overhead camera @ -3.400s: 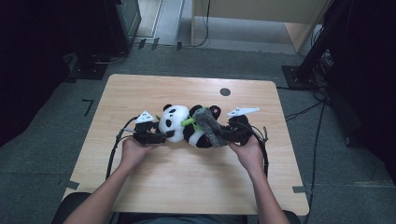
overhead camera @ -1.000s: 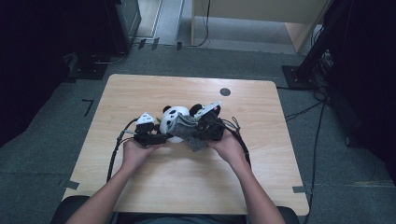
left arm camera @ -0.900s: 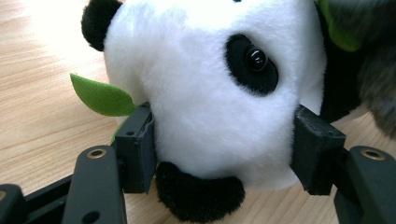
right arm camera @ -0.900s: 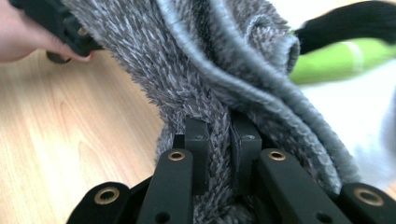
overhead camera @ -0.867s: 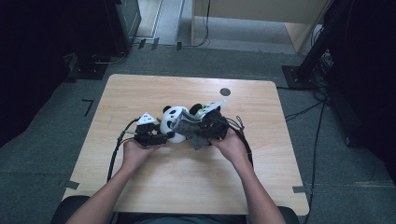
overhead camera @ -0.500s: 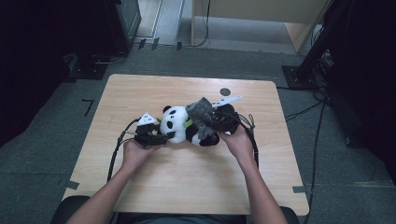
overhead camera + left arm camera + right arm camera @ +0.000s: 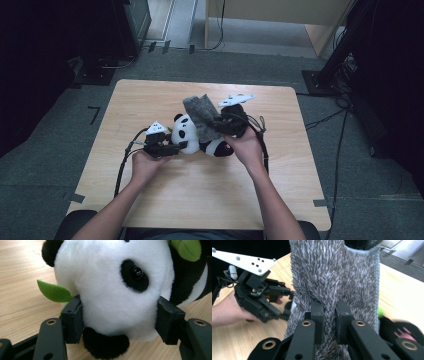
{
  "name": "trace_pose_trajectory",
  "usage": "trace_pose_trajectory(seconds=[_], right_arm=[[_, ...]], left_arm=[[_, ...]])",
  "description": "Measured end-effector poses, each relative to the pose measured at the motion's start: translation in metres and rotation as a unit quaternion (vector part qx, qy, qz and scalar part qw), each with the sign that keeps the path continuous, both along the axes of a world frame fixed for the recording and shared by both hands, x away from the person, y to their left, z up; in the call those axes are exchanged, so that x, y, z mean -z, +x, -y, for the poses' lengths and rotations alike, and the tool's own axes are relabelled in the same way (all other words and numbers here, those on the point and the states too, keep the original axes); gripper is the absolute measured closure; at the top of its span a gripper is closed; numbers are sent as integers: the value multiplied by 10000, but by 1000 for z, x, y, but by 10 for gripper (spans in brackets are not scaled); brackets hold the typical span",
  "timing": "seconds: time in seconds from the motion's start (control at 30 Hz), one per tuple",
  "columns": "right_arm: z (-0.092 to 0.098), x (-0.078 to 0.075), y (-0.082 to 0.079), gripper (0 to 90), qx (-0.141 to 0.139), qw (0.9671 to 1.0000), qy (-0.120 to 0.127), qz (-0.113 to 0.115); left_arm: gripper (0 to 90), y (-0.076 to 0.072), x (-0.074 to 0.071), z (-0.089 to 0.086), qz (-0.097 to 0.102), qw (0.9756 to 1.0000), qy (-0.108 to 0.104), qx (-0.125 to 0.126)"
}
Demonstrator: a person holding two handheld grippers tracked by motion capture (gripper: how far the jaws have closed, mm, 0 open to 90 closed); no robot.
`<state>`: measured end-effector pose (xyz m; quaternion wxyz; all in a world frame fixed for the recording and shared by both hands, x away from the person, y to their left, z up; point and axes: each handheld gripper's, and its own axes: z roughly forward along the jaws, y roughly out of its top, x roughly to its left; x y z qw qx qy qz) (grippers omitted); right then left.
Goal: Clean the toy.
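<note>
A black-and-white plush panda lies on the wooden table, with green felt leaves on it. My left gripper is shut on the panda's white head, one pad on each side. My right gripper is shut on a fuzzy grey cloth and holds it raised above the panda's body; in the right gripper view the grey cloth is pinched between the pads and stands up in front of the camera.
Cables trail from both grippers over the table, one to the left and one to the right. Dark equipment and a black stand are on the floor beyond the table's far edge.
The right gripper has lifted and swung right with the grey cloth, which now stands up above the panda instead of lying on it. The left gripper stays on the panda's head.
</note>
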<state>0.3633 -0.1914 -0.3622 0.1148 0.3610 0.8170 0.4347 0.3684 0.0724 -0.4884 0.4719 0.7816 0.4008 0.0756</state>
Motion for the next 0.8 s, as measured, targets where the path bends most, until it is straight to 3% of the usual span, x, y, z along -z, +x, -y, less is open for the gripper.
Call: trace_pose_trajectory(seconds=[0.17,0.3,0.43,0.5,0.63,0.8], right_arm=[[-38,16,17,809,-240,9993,-103,-265],[-73,31,26,808,-428,9971,-474,-422],[-92,41,27,798,-569,9937,-865,-432],[-96,48,27,797,-724,9914,-928,-571],[-91,50,23,805,-882,9890,-1044,-566],[-75,54,15,819,-851,9898,-1020,-521]], left_arm=[[339,-3,0,0,46,10000,24,-21],[339,-4,1,-2,-17,10000,0,-77],[340,-5,0,-2,-40,9999,53,-113],[339,-5,1,-2,-18,9999,138,-84],[336,-4,0,-1,-27,9998,165,-47],[337,-2,-1,-2,-142,9997,171,-56]])
